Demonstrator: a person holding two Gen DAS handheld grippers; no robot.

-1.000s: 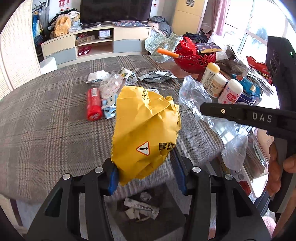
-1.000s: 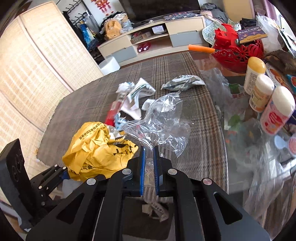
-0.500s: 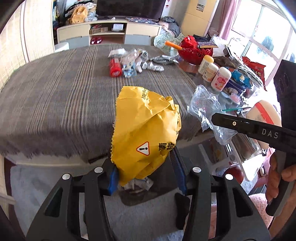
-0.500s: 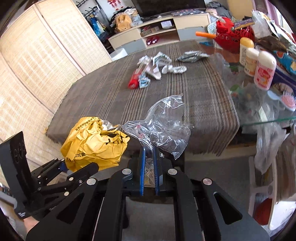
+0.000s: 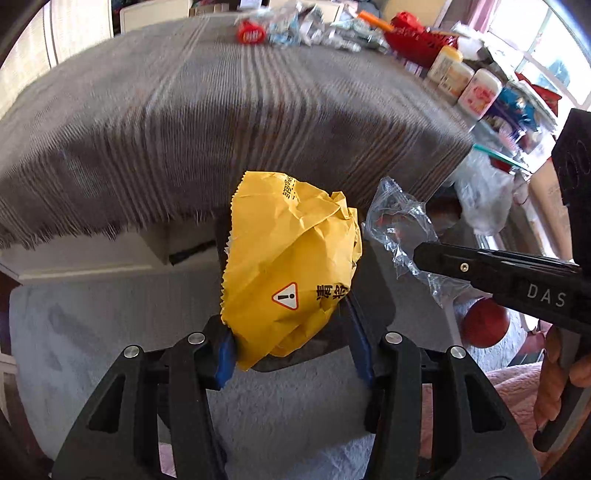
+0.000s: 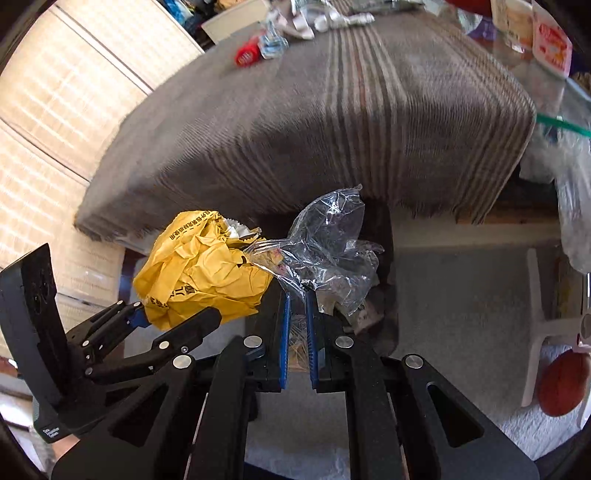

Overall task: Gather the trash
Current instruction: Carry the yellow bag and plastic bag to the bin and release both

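A crumpled yellow paper bag [image 5: 291,273] with a warning triangle sits between the blue pads of my left gripper [image 5: 291,343], which is shut on it. My right gripper [image 6: 296,295] is shut on a crinkled clear plastic wrapper [image 6: 328,243]. Both loads hang side by side below the table's front edge, over a dark bin [image 6: 386,295] on the floor with scraps inside. In the left wrist view the right gripper [image 5: 421,254] enters from the right, holding the clear wrapper [image 5: 399,225]. The right wrist view shows the left gripper [image 6: 173,314] with the yellow bag [image 6: 203,269].
The table wears a grey striped cloth [image 5: 221,110]. At its far side lie a red can [image 5: 251,34] and several wrappers. Bottles [image 5: 480,92] stand at the right. A red ball [image 6: 561,384] and a white stool leg [image 6: 535,325] are on the grey carpet.
Both grippers have pulled back off the table and sunk toward the floor, still carrying the yellow bag and the clear wrapper. The table edge now lies above them.
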